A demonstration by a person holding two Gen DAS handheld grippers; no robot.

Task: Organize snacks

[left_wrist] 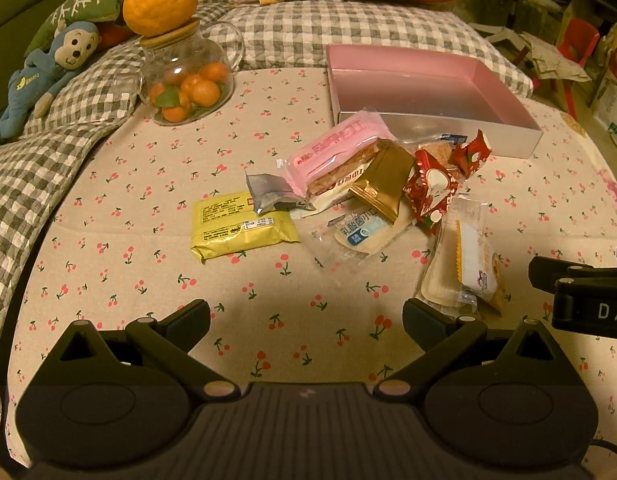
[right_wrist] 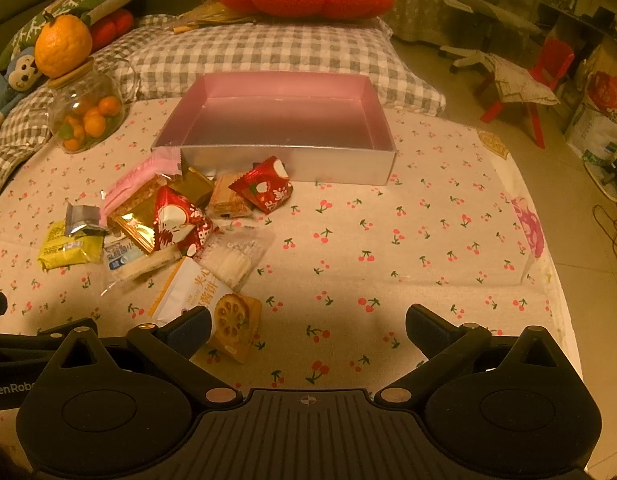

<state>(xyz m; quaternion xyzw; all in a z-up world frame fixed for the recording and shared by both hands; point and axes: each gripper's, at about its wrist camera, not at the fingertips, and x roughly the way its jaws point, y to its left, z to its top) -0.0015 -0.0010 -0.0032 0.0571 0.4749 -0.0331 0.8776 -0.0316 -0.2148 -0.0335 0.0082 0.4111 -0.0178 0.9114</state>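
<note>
Opening stage of the snack-sorting task: the shallow rectangular box with pink inner walls and a silver outer face (right_wrist: 286, 160) stands empty at the far side of the cherry-print cloth covering the desk (right_wrist: 428, 240), and none of the wrapped snacks lies inside it. The snacks sit in a loose heap just in front of the box's left corner, among them a flat yellow foil packet (left_wrist: 242, 226), a long pink-wrapped wafer bar (left_wrist: 336, 152), a gold foil pouch (left_wrist: 384, 180), two red foil candies with white print (right_wrist: 264, 190) and a white-and-orange biscuit packet showing a round cookie (right_wrist: 212, 300). The left gripper (left_wrist: 306, 316) hovers over bare cloth short of the heap, jaws spread wide and holding nothing; the right gripper (right_wrist: 308, 322) is likewise released, its left finger beside or just over the biscuit packet. The step in hand appears to be the first pick. The next move probably calls for centring one gripper over a single packet at the heap's edge, then carrying it to the box.
</note>
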